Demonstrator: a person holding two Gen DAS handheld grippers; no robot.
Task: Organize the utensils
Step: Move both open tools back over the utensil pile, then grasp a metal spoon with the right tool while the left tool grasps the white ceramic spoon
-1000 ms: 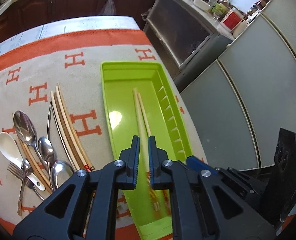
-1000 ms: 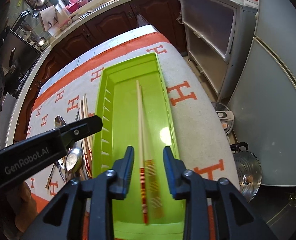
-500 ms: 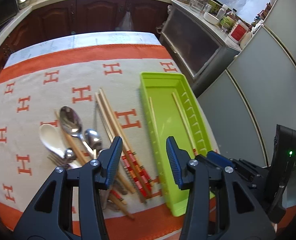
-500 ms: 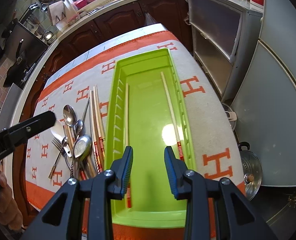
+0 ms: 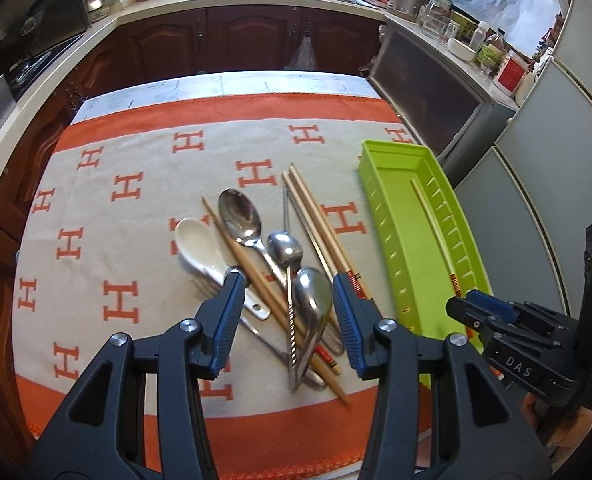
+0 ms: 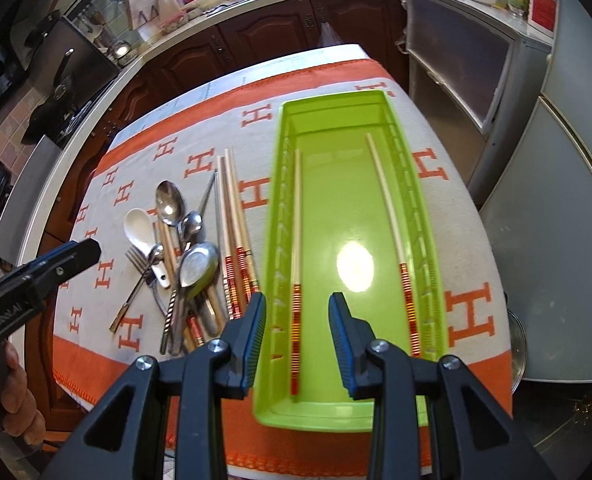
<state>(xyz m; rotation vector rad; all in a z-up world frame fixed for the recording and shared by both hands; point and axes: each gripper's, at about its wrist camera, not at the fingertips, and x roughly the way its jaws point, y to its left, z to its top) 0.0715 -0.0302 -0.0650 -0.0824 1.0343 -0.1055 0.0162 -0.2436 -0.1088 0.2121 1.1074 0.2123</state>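
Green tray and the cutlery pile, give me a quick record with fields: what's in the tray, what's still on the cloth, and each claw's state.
tray: green tray, two chopsticks inside, apart, one along each long wall
cloth: pile of spoons, fork, chopsticks, white spoon
left claw: open, empty, above the pile
right claw: open, empty, over the tray's near end

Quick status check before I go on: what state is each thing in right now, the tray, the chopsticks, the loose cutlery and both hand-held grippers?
Green tray: on the cloth, holding two chopsticks.
Chopsticks in tray: flat, apart, one along each long wall.
Cutlery pile: loose on the cloth beside the tray, overlapping.
White spoon: in the pile.
Left hand-held gripper: open, empty, jaws just opened, above the pile.
Right hand-held gripper: open, empty, over the tray's near end.
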